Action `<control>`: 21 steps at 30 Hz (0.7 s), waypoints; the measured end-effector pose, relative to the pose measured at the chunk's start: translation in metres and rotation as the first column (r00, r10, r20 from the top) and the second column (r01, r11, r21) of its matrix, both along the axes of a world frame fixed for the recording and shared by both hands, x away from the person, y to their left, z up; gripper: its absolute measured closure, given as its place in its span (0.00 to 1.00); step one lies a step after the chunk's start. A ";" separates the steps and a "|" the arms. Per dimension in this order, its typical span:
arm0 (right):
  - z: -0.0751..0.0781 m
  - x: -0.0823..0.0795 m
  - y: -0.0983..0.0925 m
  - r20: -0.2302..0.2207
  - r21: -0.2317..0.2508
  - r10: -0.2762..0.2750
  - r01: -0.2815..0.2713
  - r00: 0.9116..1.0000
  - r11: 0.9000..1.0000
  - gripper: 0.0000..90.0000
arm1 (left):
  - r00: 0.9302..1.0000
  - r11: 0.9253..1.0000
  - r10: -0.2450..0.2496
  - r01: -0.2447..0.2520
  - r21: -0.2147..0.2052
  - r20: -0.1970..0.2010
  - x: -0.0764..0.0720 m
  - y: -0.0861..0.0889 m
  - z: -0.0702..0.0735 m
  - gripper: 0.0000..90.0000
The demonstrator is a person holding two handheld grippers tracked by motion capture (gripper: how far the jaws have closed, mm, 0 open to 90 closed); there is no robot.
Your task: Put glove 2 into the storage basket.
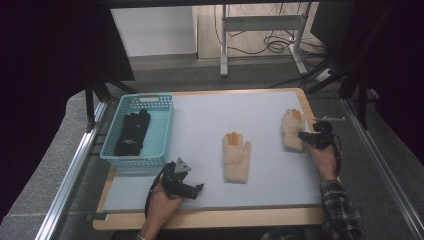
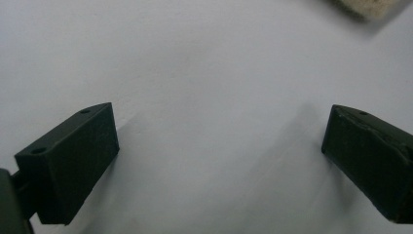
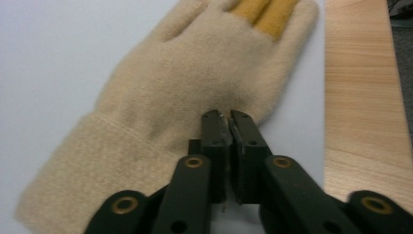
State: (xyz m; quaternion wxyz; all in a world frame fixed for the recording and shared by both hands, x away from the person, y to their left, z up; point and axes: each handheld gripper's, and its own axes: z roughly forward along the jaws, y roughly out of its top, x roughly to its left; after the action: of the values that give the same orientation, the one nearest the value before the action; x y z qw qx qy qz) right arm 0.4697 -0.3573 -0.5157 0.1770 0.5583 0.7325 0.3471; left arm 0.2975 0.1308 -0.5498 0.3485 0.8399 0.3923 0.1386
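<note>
A cream knitted glove with orange fingertips [image 3: 195, 73] lies flat near the table's right edge [image 1: 292, 129]. My right gripper [image 3: 227, 117] is shut at its side edge, the tips pinching a thin bit of the fabric; in the high view the right gripper [image 1: 301, 134] sits at the glove's right side. A second cream glove [image 1: 236, 155] lies in the middle of the mat. My left gripper [image 1: 200, 189] rests near the front left, open [image 2: 219, 146], with only bare mat between its jaws. A corner of the middle glove [image 2: 370, 6] shows far ahead of it.
A teal basket [image 1: 165, 125] at the back left holds a black glove [image 1: 132, 132]. The pale blue mat [image 1: 210, 115] covers a wooden table, whose bare strip [image 3: 360, 97] runs just right of the held glove. Black curtains and metal rails flank the table.
</note>
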 end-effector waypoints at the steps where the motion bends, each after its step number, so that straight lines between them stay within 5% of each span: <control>1: 0.001 0.000 0.002 0.007 -0.019 0.002 -0.002 1.000 1.000 0.96 | 1.000 1.000 0.000 0.000 0.000 0.000 0.000 0.000 0.000 0.00; 4: 0.007 -0.001 0.009 0.018 -0.098 0.010 -0.008 1.000 0.995 0.97 | 1.000 1.000 0.000 0.000 0.000 0.000 0.000 0.000 0.000 0.00; 13: 0.048 -0.020 0.024 0.124 -0.116 0.059 -0.044 0.991 0.992 0.97 | 1.000 1.000 0.000 0.000 0.000 0.000 0.000 0.000 0.000 0.00; 17: 0.063 -0.028 0.043 0.141 -0.187 0.112 -0.084 0.984 0.979 0.97 | 1.000 1.000 0.000 0.000 0.000 -0.001 0.000 0.000 0.000 0.00; 21: 0.062 -0.030 0.068 0.123 -0.222 0.172 -0.142 0.977 0.965 0.96 | 1.000 1.000 0.001 -0.001 0.000 0.000 0.000 0.000 0.000 0.00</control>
State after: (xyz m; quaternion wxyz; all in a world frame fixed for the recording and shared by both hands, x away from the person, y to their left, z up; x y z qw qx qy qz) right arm 0.4394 -0.2893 -0.4536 0.2588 0.4503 0.7930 0.3184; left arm 0.2975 0.1308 -0.5499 0.3486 0.8398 0.3926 0.1385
